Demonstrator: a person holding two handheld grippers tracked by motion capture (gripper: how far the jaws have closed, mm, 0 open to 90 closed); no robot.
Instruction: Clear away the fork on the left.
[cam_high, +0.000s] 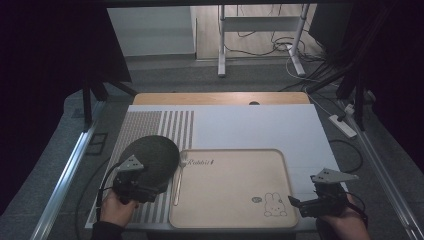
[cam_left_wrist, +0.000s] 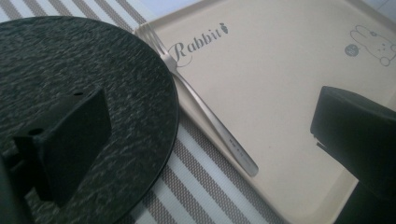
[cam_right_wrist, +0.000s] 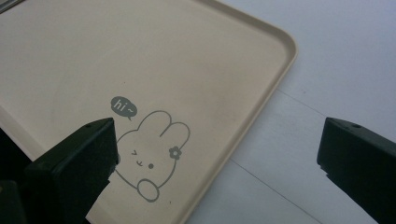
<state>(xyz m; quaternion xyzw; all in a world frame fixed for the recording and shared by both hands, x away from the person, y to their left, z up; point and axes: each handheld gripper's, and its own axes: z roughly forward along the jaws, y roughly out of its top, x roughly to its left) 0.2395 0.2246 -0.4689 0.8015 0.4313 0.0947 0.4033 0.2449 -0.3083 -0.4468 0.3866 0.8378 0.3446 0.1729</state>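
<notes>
Both grippers hover with fingers spread wide and empty: left gripper (cam_high: 131, 186) over the dark plate (cam_high: 150, 152) beside the fork (cam_left_wrist: 205, 109), right gripper (cam_high: 320, 200) at the tray (cam_high: 230, 220) corner, seemingly poised for pickup.

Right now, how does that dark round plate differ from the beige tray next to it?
The plate is round, dark and rough-textured; the tray is squarish, beige and smooth. The tray is larger and printed with "Rabbit" and a bunny; the plate is plain. The left gripper hovers over the plate, the fork lies along the tray's edge. Both lie flat on the table.
</notes>
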